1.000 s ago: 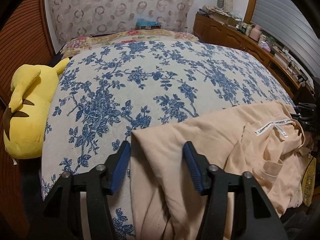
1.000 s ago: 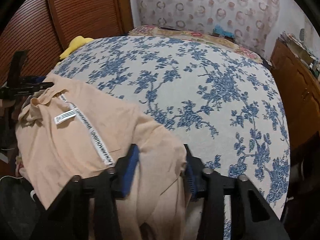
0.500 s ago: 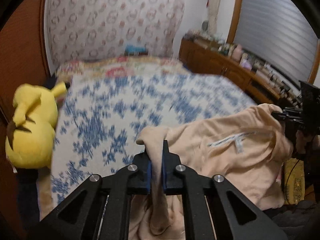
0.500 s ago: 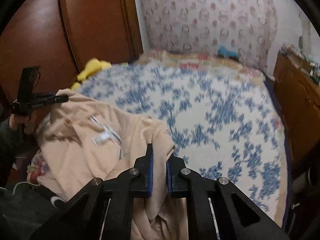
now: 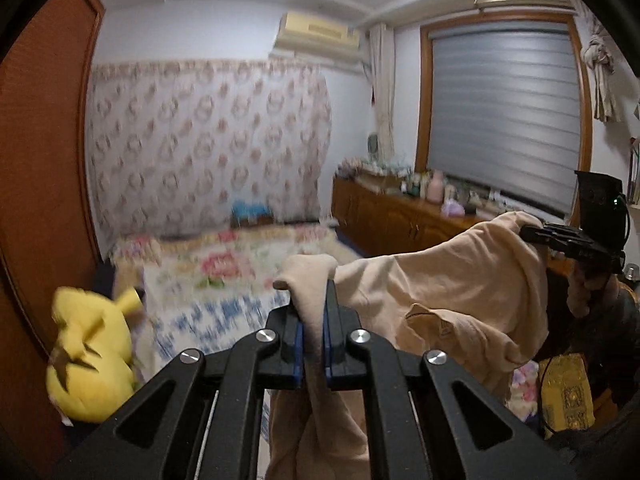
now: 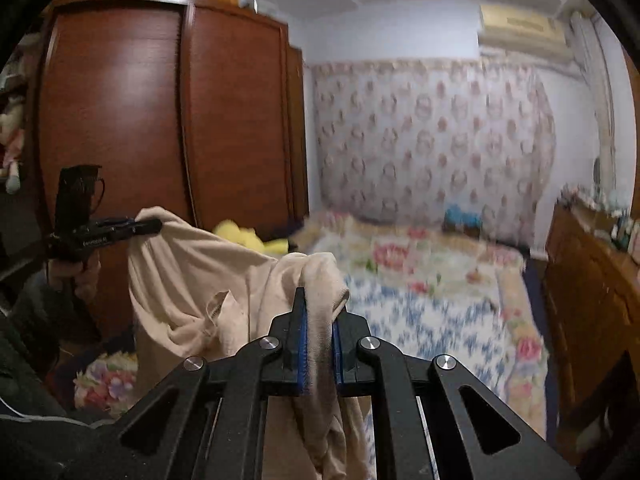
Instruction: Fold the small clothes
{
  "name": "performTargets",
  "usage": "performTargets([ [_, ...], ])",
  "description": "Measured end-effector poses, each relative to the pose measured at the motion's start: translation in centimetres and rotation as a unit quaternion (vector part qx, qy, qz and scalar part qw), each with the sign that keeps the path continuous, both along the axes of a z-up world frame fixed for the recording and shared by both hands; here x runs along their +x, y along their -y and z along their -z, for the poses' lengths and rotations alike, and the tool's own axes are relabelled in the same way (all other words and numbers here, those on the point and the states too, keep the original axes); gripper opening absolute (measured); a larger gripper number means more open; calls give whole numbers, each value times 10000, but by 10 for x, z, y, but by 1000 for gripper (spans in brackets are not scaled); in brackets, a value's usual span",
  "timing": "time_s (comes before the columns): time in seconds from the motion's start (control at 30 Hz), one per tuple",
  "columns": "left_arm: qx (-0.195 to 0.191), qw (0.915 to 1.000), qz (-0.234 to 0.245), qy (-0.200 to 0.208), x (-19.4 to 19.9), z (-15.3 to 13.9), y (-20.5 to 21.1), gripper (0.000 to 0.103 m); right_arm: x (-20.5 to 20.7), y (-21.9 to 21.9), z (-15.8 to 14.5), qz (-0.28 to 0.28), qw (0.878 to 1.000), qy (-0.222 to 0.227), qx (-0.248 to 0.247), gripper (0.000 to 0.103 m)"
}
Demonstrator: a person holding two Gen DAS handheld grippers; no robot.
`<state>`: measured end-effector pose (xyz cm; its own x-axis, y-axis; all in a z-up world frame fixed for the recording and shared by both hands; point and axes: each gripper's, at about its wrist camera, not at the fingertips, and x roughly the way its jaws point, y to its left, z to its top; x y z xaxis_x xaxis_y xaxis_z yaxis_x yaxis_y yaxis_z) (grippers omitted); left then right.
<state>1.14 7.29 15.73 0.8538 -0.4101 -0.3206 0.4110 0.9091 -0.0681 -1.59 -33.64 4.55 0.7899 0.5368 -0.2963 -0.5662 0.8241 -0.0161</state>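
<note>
Both the left gripper [image 5: 313, 328] and right gripper [image 6: 319, 334] pinch the beige garment [image 5: 444, 280] above the bed [image 6: 432, 308], yellow plush [image 5: 90, 352] alongside.

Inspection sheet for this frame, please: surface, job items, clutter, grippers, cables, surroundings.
Surface: bed with blue floral cover, blurred by motion.
Job's things: peach garment lifted off the bed, hanging between both grippers.
Clutter: yellow plush toy at the bed's left edge.
Grippers: left gripper and right gripper each shut on a bunch of the garment.
Cables: nothing seen.
Surroundings: wooden wardrobe, cluttered sideboard, window blind, air conditioner.
</note>
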Motion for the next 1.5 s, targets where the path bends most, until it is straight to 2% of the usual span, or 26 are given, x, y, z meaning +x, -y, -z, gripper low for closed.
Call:
performTargets([
  [0.2,-128,9967,-159,785,-35,-70,-17,8,-43,14,-67,-83,9971,748,115,9],
  [0.4,-140,9867,-392,1570,-65,-134,-31,8,-89,28,-130,-124,9888,1477,193,9],
  [0.57,-154,9769,-601,2045,-74,-172,-41,8,-113,39,-174,8,9809,1935,217,9],
  [0.73,-167,9739,-722,2144,-63,-185,-49,8,-110,47,-197,207,9771,2108,198,9],
  [0.83,-140,9757,-779,2045,-42,-181,-45,8,-92,49,-197,343,9791,2002,75,9],
  [0.93,-140,9780,-799,1923,-27,-182,-39,8,-69,35,-184,482,9825,1798,-13,9],
  [1.07,-31,9824,-866,1654,11,-163,-37,8,-55,4,-184,595,9865,1517,-165,9],
  [1.17,92,9865,-935,1343,53,-133,-37,8,-30,-2,-180,631,9906,1186,-250,9],
  [1.43,199,9936,-980,518,162,-42,-34,8,73,-27,-123,793,9941,277,-687,9],
  [1.5,278,9944,-981,286,193,-18,-31,8,96,-37,-118,841,9934,71,-782,9],
])
